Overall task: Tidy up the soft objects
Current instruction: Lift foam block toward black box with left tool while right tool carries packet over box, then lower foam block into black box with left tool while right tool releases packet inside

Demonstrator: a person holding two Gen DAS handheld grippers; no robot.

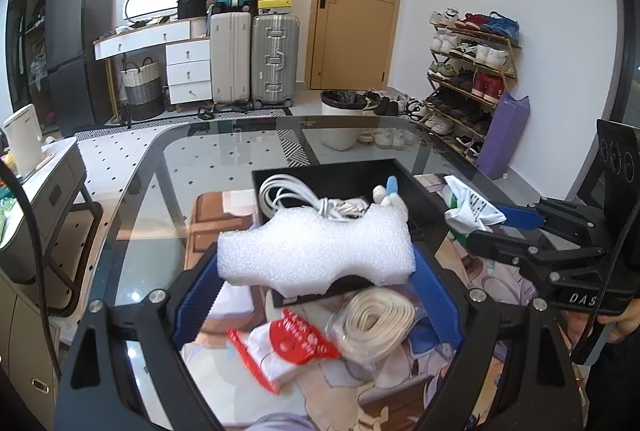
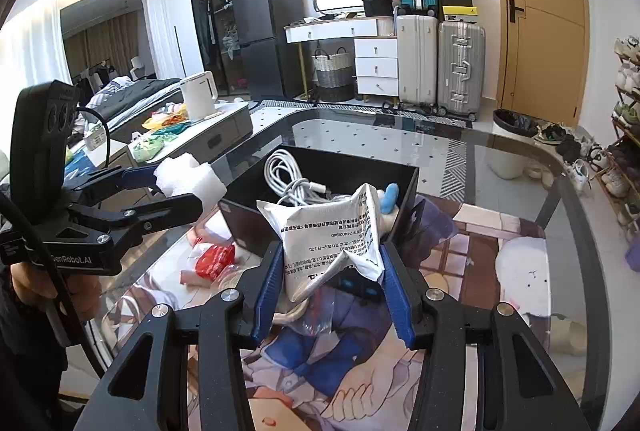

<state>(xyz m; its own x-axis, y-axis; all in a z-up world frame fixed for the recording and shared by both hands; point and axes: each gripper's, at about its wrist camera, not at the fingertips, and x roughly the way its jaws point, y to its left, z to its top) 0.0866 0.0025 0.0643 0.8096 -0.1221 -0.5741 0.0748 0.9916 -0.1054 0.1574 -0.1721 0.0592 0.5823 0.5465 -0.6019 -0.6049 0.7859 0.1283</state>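
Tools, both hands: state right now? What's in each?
Left tool: closed on the white foam block, lifted near the black box.
Right tool: closed on the white printed packet.

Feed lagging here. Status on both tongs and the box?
Left tongs shut on foam. Right tongs shut on white pouch. Both up near the black box; cable and blue toy inside. Red packet, strap roll on table.

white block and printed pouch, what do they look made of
White block: looks like expanded foam, matte, with a fine beaded, pitted surface and a wavy cut edge. Printed pouch: probably thin plastic film, slightly glossy, creased and crumpled where the fingers pinch it; coated paper can't be ruled out.
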